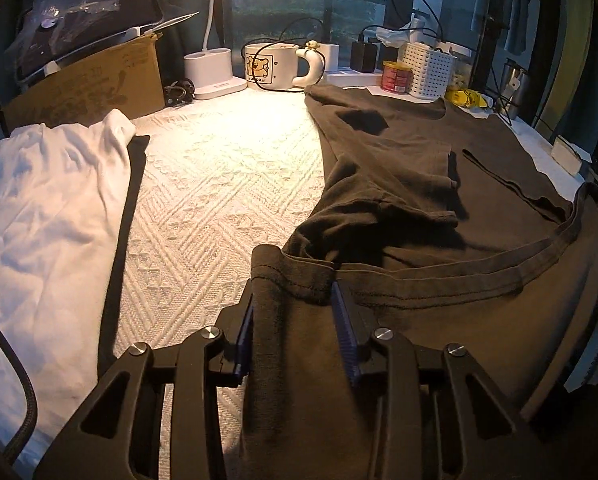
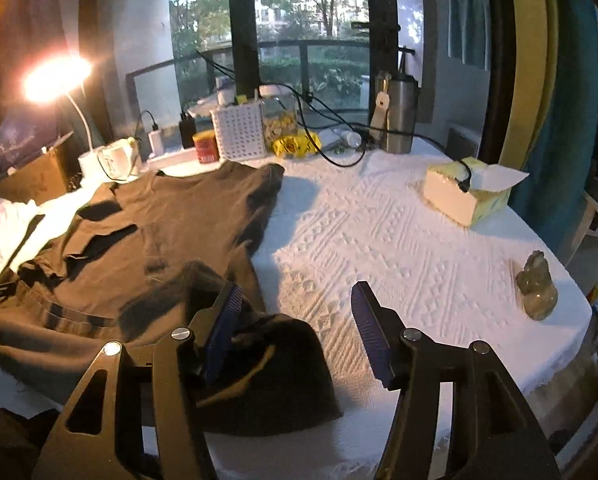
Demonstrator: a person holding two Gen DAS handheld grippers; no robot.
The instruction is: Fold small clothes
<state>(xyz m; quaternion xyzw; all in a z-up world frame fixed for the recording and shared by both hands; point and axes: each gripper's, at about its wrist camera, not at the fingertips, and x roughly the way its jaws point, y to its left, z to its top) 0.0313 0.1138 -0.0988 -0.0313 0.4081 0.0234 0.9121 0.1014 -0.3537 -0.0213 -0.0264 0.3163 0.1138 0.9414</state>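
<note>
On the desk [image 1: 219, 184], seen from the left wrist, a dark brown shirt [image 1: 439, 184] lies spread over the bumpy white cloth. A white shirt [image 1: 47, 200] sits folded off to the side. The left tongs [image 1: 295, 312] have a fold of the brown shirt's edge between their blue pads [image 1: 345, 316]. The pads look close on both sides of it, but I cannot tell if they really squeeze it. The cloth looks soft, thin and light. It will sag and wrinkle when lifted, so the thick stitched hem is the best place to pinch.

From the right wrist, the same brown shirt [image 2: 171, 216] covers the left part of the desk [image 2: 399, 248]. The right tongs [image 2: 295, 304] stand wide open and hold nothing. A floppy sleeve [image 2: 275, 376] lies bunched just under them. I think that sleeve's edge is the next good spot to grab.
</note>
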